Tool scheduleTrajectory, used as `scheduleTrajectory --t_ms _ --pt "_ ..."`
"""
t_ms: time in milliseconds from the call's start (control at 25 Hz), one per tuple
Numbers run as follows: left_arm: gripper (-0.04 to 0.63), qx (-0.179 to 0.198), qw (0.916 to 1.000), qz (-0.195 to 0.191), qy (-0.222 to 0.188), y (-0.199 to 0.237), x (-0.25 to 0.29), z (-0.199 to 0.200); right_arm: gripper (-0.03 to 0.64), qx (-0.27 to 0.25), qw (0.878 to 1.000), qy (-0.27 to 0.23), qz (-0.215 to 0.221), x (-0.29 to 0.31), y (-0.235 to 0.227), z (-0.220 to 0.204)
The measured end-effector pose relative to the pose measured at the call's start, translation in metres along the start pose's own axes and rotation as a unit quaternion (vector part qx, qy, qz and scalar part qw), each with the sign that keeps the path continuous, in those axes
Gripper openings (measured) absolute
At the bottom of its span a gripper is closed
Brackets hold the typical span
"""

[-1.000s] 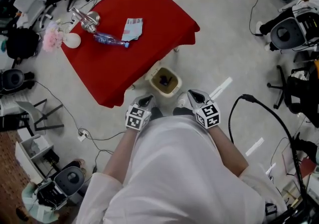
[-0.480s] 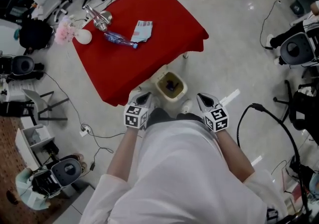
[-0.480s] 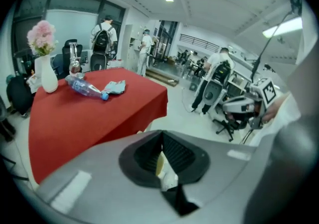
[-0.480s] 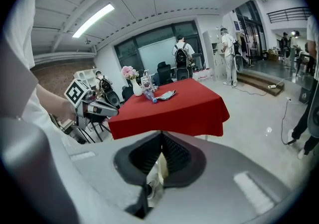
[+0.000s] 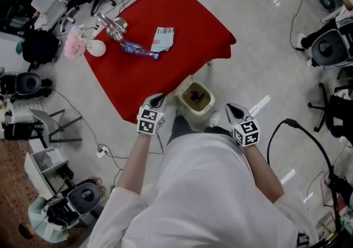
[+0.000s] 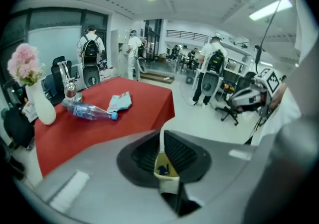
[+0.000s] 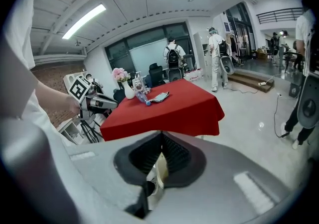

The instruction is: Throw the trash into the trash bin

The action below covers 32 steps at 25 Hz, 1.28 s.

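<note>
- Trash bin: one small cream tub with rounded corners; it sits on the pale floor just beside the near edge of the red surface; something dark lies inside it
- the trash itself: one clear plastic bottle with a blue cap, lying on its side; one crumpled pale packet just beside it; both are up on the red cloth, well apart from the bin
- also up there: one shiny metal piece and one white rounded vase of pink flowers, near the far-left edge
- the cloth looks smooth and drapes over every edge; there's plenty of bare floor to the right of the surface
- left gripper: its ribbed dark jaws have just been opening and are only a thin crack apart; nothing is between them; it hangs over the surface's near edge, just left of the bin
- right gripper: jaws closed together at the tips, holding nothing; it's over bare floor, right of the bin
</note>
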<state>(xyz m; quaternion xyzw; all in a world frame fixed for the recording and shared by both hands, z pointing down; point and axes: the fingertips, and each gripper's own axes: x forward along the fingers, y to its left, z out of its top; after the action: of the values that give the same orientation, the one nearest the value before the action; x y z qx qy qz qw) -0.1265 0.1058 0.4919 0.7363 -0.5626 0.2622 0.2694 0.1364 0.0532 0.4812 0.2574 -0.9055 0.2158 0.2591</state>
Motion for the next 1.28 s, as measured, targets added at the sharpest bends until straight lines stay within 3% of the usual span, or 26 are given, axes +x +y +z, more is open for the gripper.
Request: scheduleTrajectory --t_ms 360,720,880,1040,1160,1280 --pt "0.047 0.127 0.99 -0.042 0.046 0.06 0.012 0.017 0.002 0.026 0.998 -0.016 -0.049 0.026 0.015 0.03" --pt "0.056 0.232 0.9667 -0.069 0.084 0.111 0.037 0.02 0.002 0.049 0.995 -0.022 -0.09 0.044 0.016 0.043" --pt "0.064 0.286 0.9494 -0.081 0.1 0.128 0.051 0.024 0.002 0.062 0.992 -0.026 -0.109 0.055 0.016 0.047" --pt "0.082 0.341 0.927 -0.093 0.125 0.146 0.069 0.025 0.002 0.076 0.989 -0.026 -0.123 0.064 0.02 0.05" --pt "0.102 0.383 0.9077 -0.094 0.143 0.162 0.085 0.025 0.002 0.087 0.987 -0.023 -0.132 0.07 0.024 0.047" --pt "0.127 0.432 0.8831 -0.091 0.16 0.179 0.105 0.025 0.002 0.099 0.984 -0.017 -0.144 0.073 0.024 0.042"
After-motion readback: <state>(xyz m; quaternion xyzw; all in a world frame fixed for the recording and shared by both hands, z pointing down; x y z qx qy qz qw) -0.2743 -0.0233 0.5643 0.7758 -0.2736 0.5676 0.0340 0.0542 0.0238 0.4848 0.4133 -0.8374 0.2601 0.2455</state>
